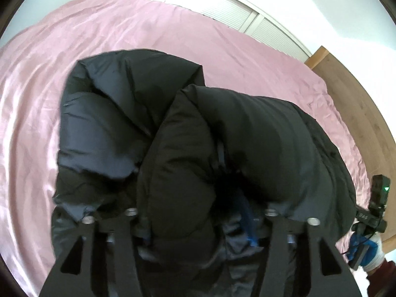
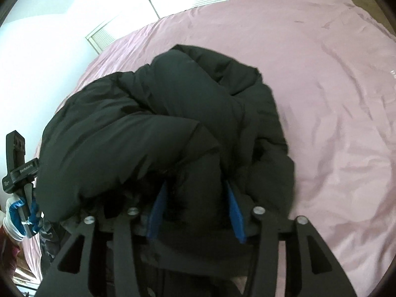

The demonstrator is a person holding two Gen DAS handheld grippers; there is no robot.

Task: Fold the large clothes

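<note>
- Covering the bed, a pink sheet (image 1: pixel 123 49) is seen.
- At the sheet's near edge a black puffer jacket (image 1: pixel 198 136) is heaped, its length running away from both grippers.
- Jacket folds bulge between the parted left gripper (image 1: pixel 195 220) and right gripper (image 2: pixel 195 212); neither is seen clamped.

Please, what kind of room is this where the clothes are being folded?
Most likely a bedroom. A black puffer jacket lies on a bed with a pink sheet, louvered closet doors stand behind it, and wooden floor shows beside it.
</note>
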